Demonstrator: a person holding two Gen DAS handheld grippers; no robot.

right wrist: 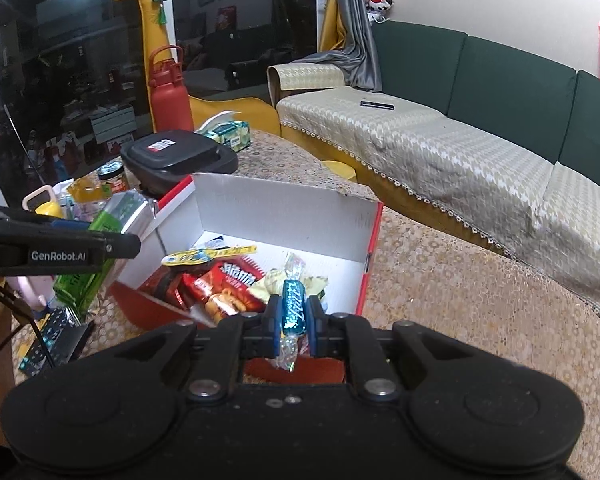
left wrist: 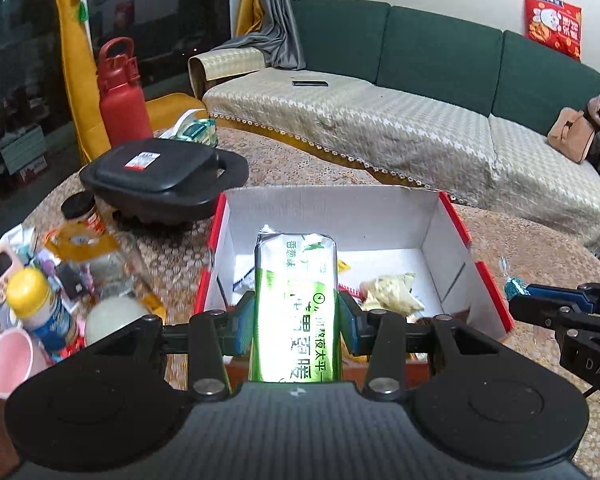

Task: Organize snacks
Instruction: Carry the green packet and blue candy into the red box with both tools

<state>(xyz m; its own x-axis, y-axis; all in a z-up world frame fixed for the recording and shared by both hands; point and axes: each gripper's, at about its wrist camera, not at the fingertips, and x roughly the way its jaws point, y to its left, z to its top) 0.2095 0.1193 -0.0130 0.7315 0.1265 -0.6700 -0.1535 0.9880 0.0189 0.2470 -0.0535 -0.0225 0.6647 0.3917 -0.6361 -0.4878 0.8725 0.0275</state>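
Note:
My left gripper (left wrist: 296,320) is shut on a long green-and-white snack packet (left wrist: 294,304), held lengthwise above the near wall of the red-and-white cardboard box (left wrist: 452,256). My right gripper (right wrist: 294,316) is shut on a small blue-wrapped candy (right wrist: 293,304) over the box's near edge (right wrist: 370,264). Inside the box lie a red biscuit pack (right wrist: 228,284), a yellow-and-blue sachet (right wrist: 204,256) and a pale crinkled packet (left wrist: 392,292). The right gripper with its candy shows at the right edge of the left wrist view (left wrist: 516,292); the left gripper and green packet (right wrist: 100,248) show at the left of the right wrist view.
A black lidded container (left wrist: 160,176), a red water bottle (left wrist: 122,96), a tissue box (right wrist: 228,134) and a yellow giraffe figure (left wrist: 74,60) stand behind and left of the box. Jars, a yellow-capped bottle (left wrist: 40,308), a pink cup (left wrist: 10,360) and a timer crowd the table's left. A sofa (left wrist: 380,120) runs behind.

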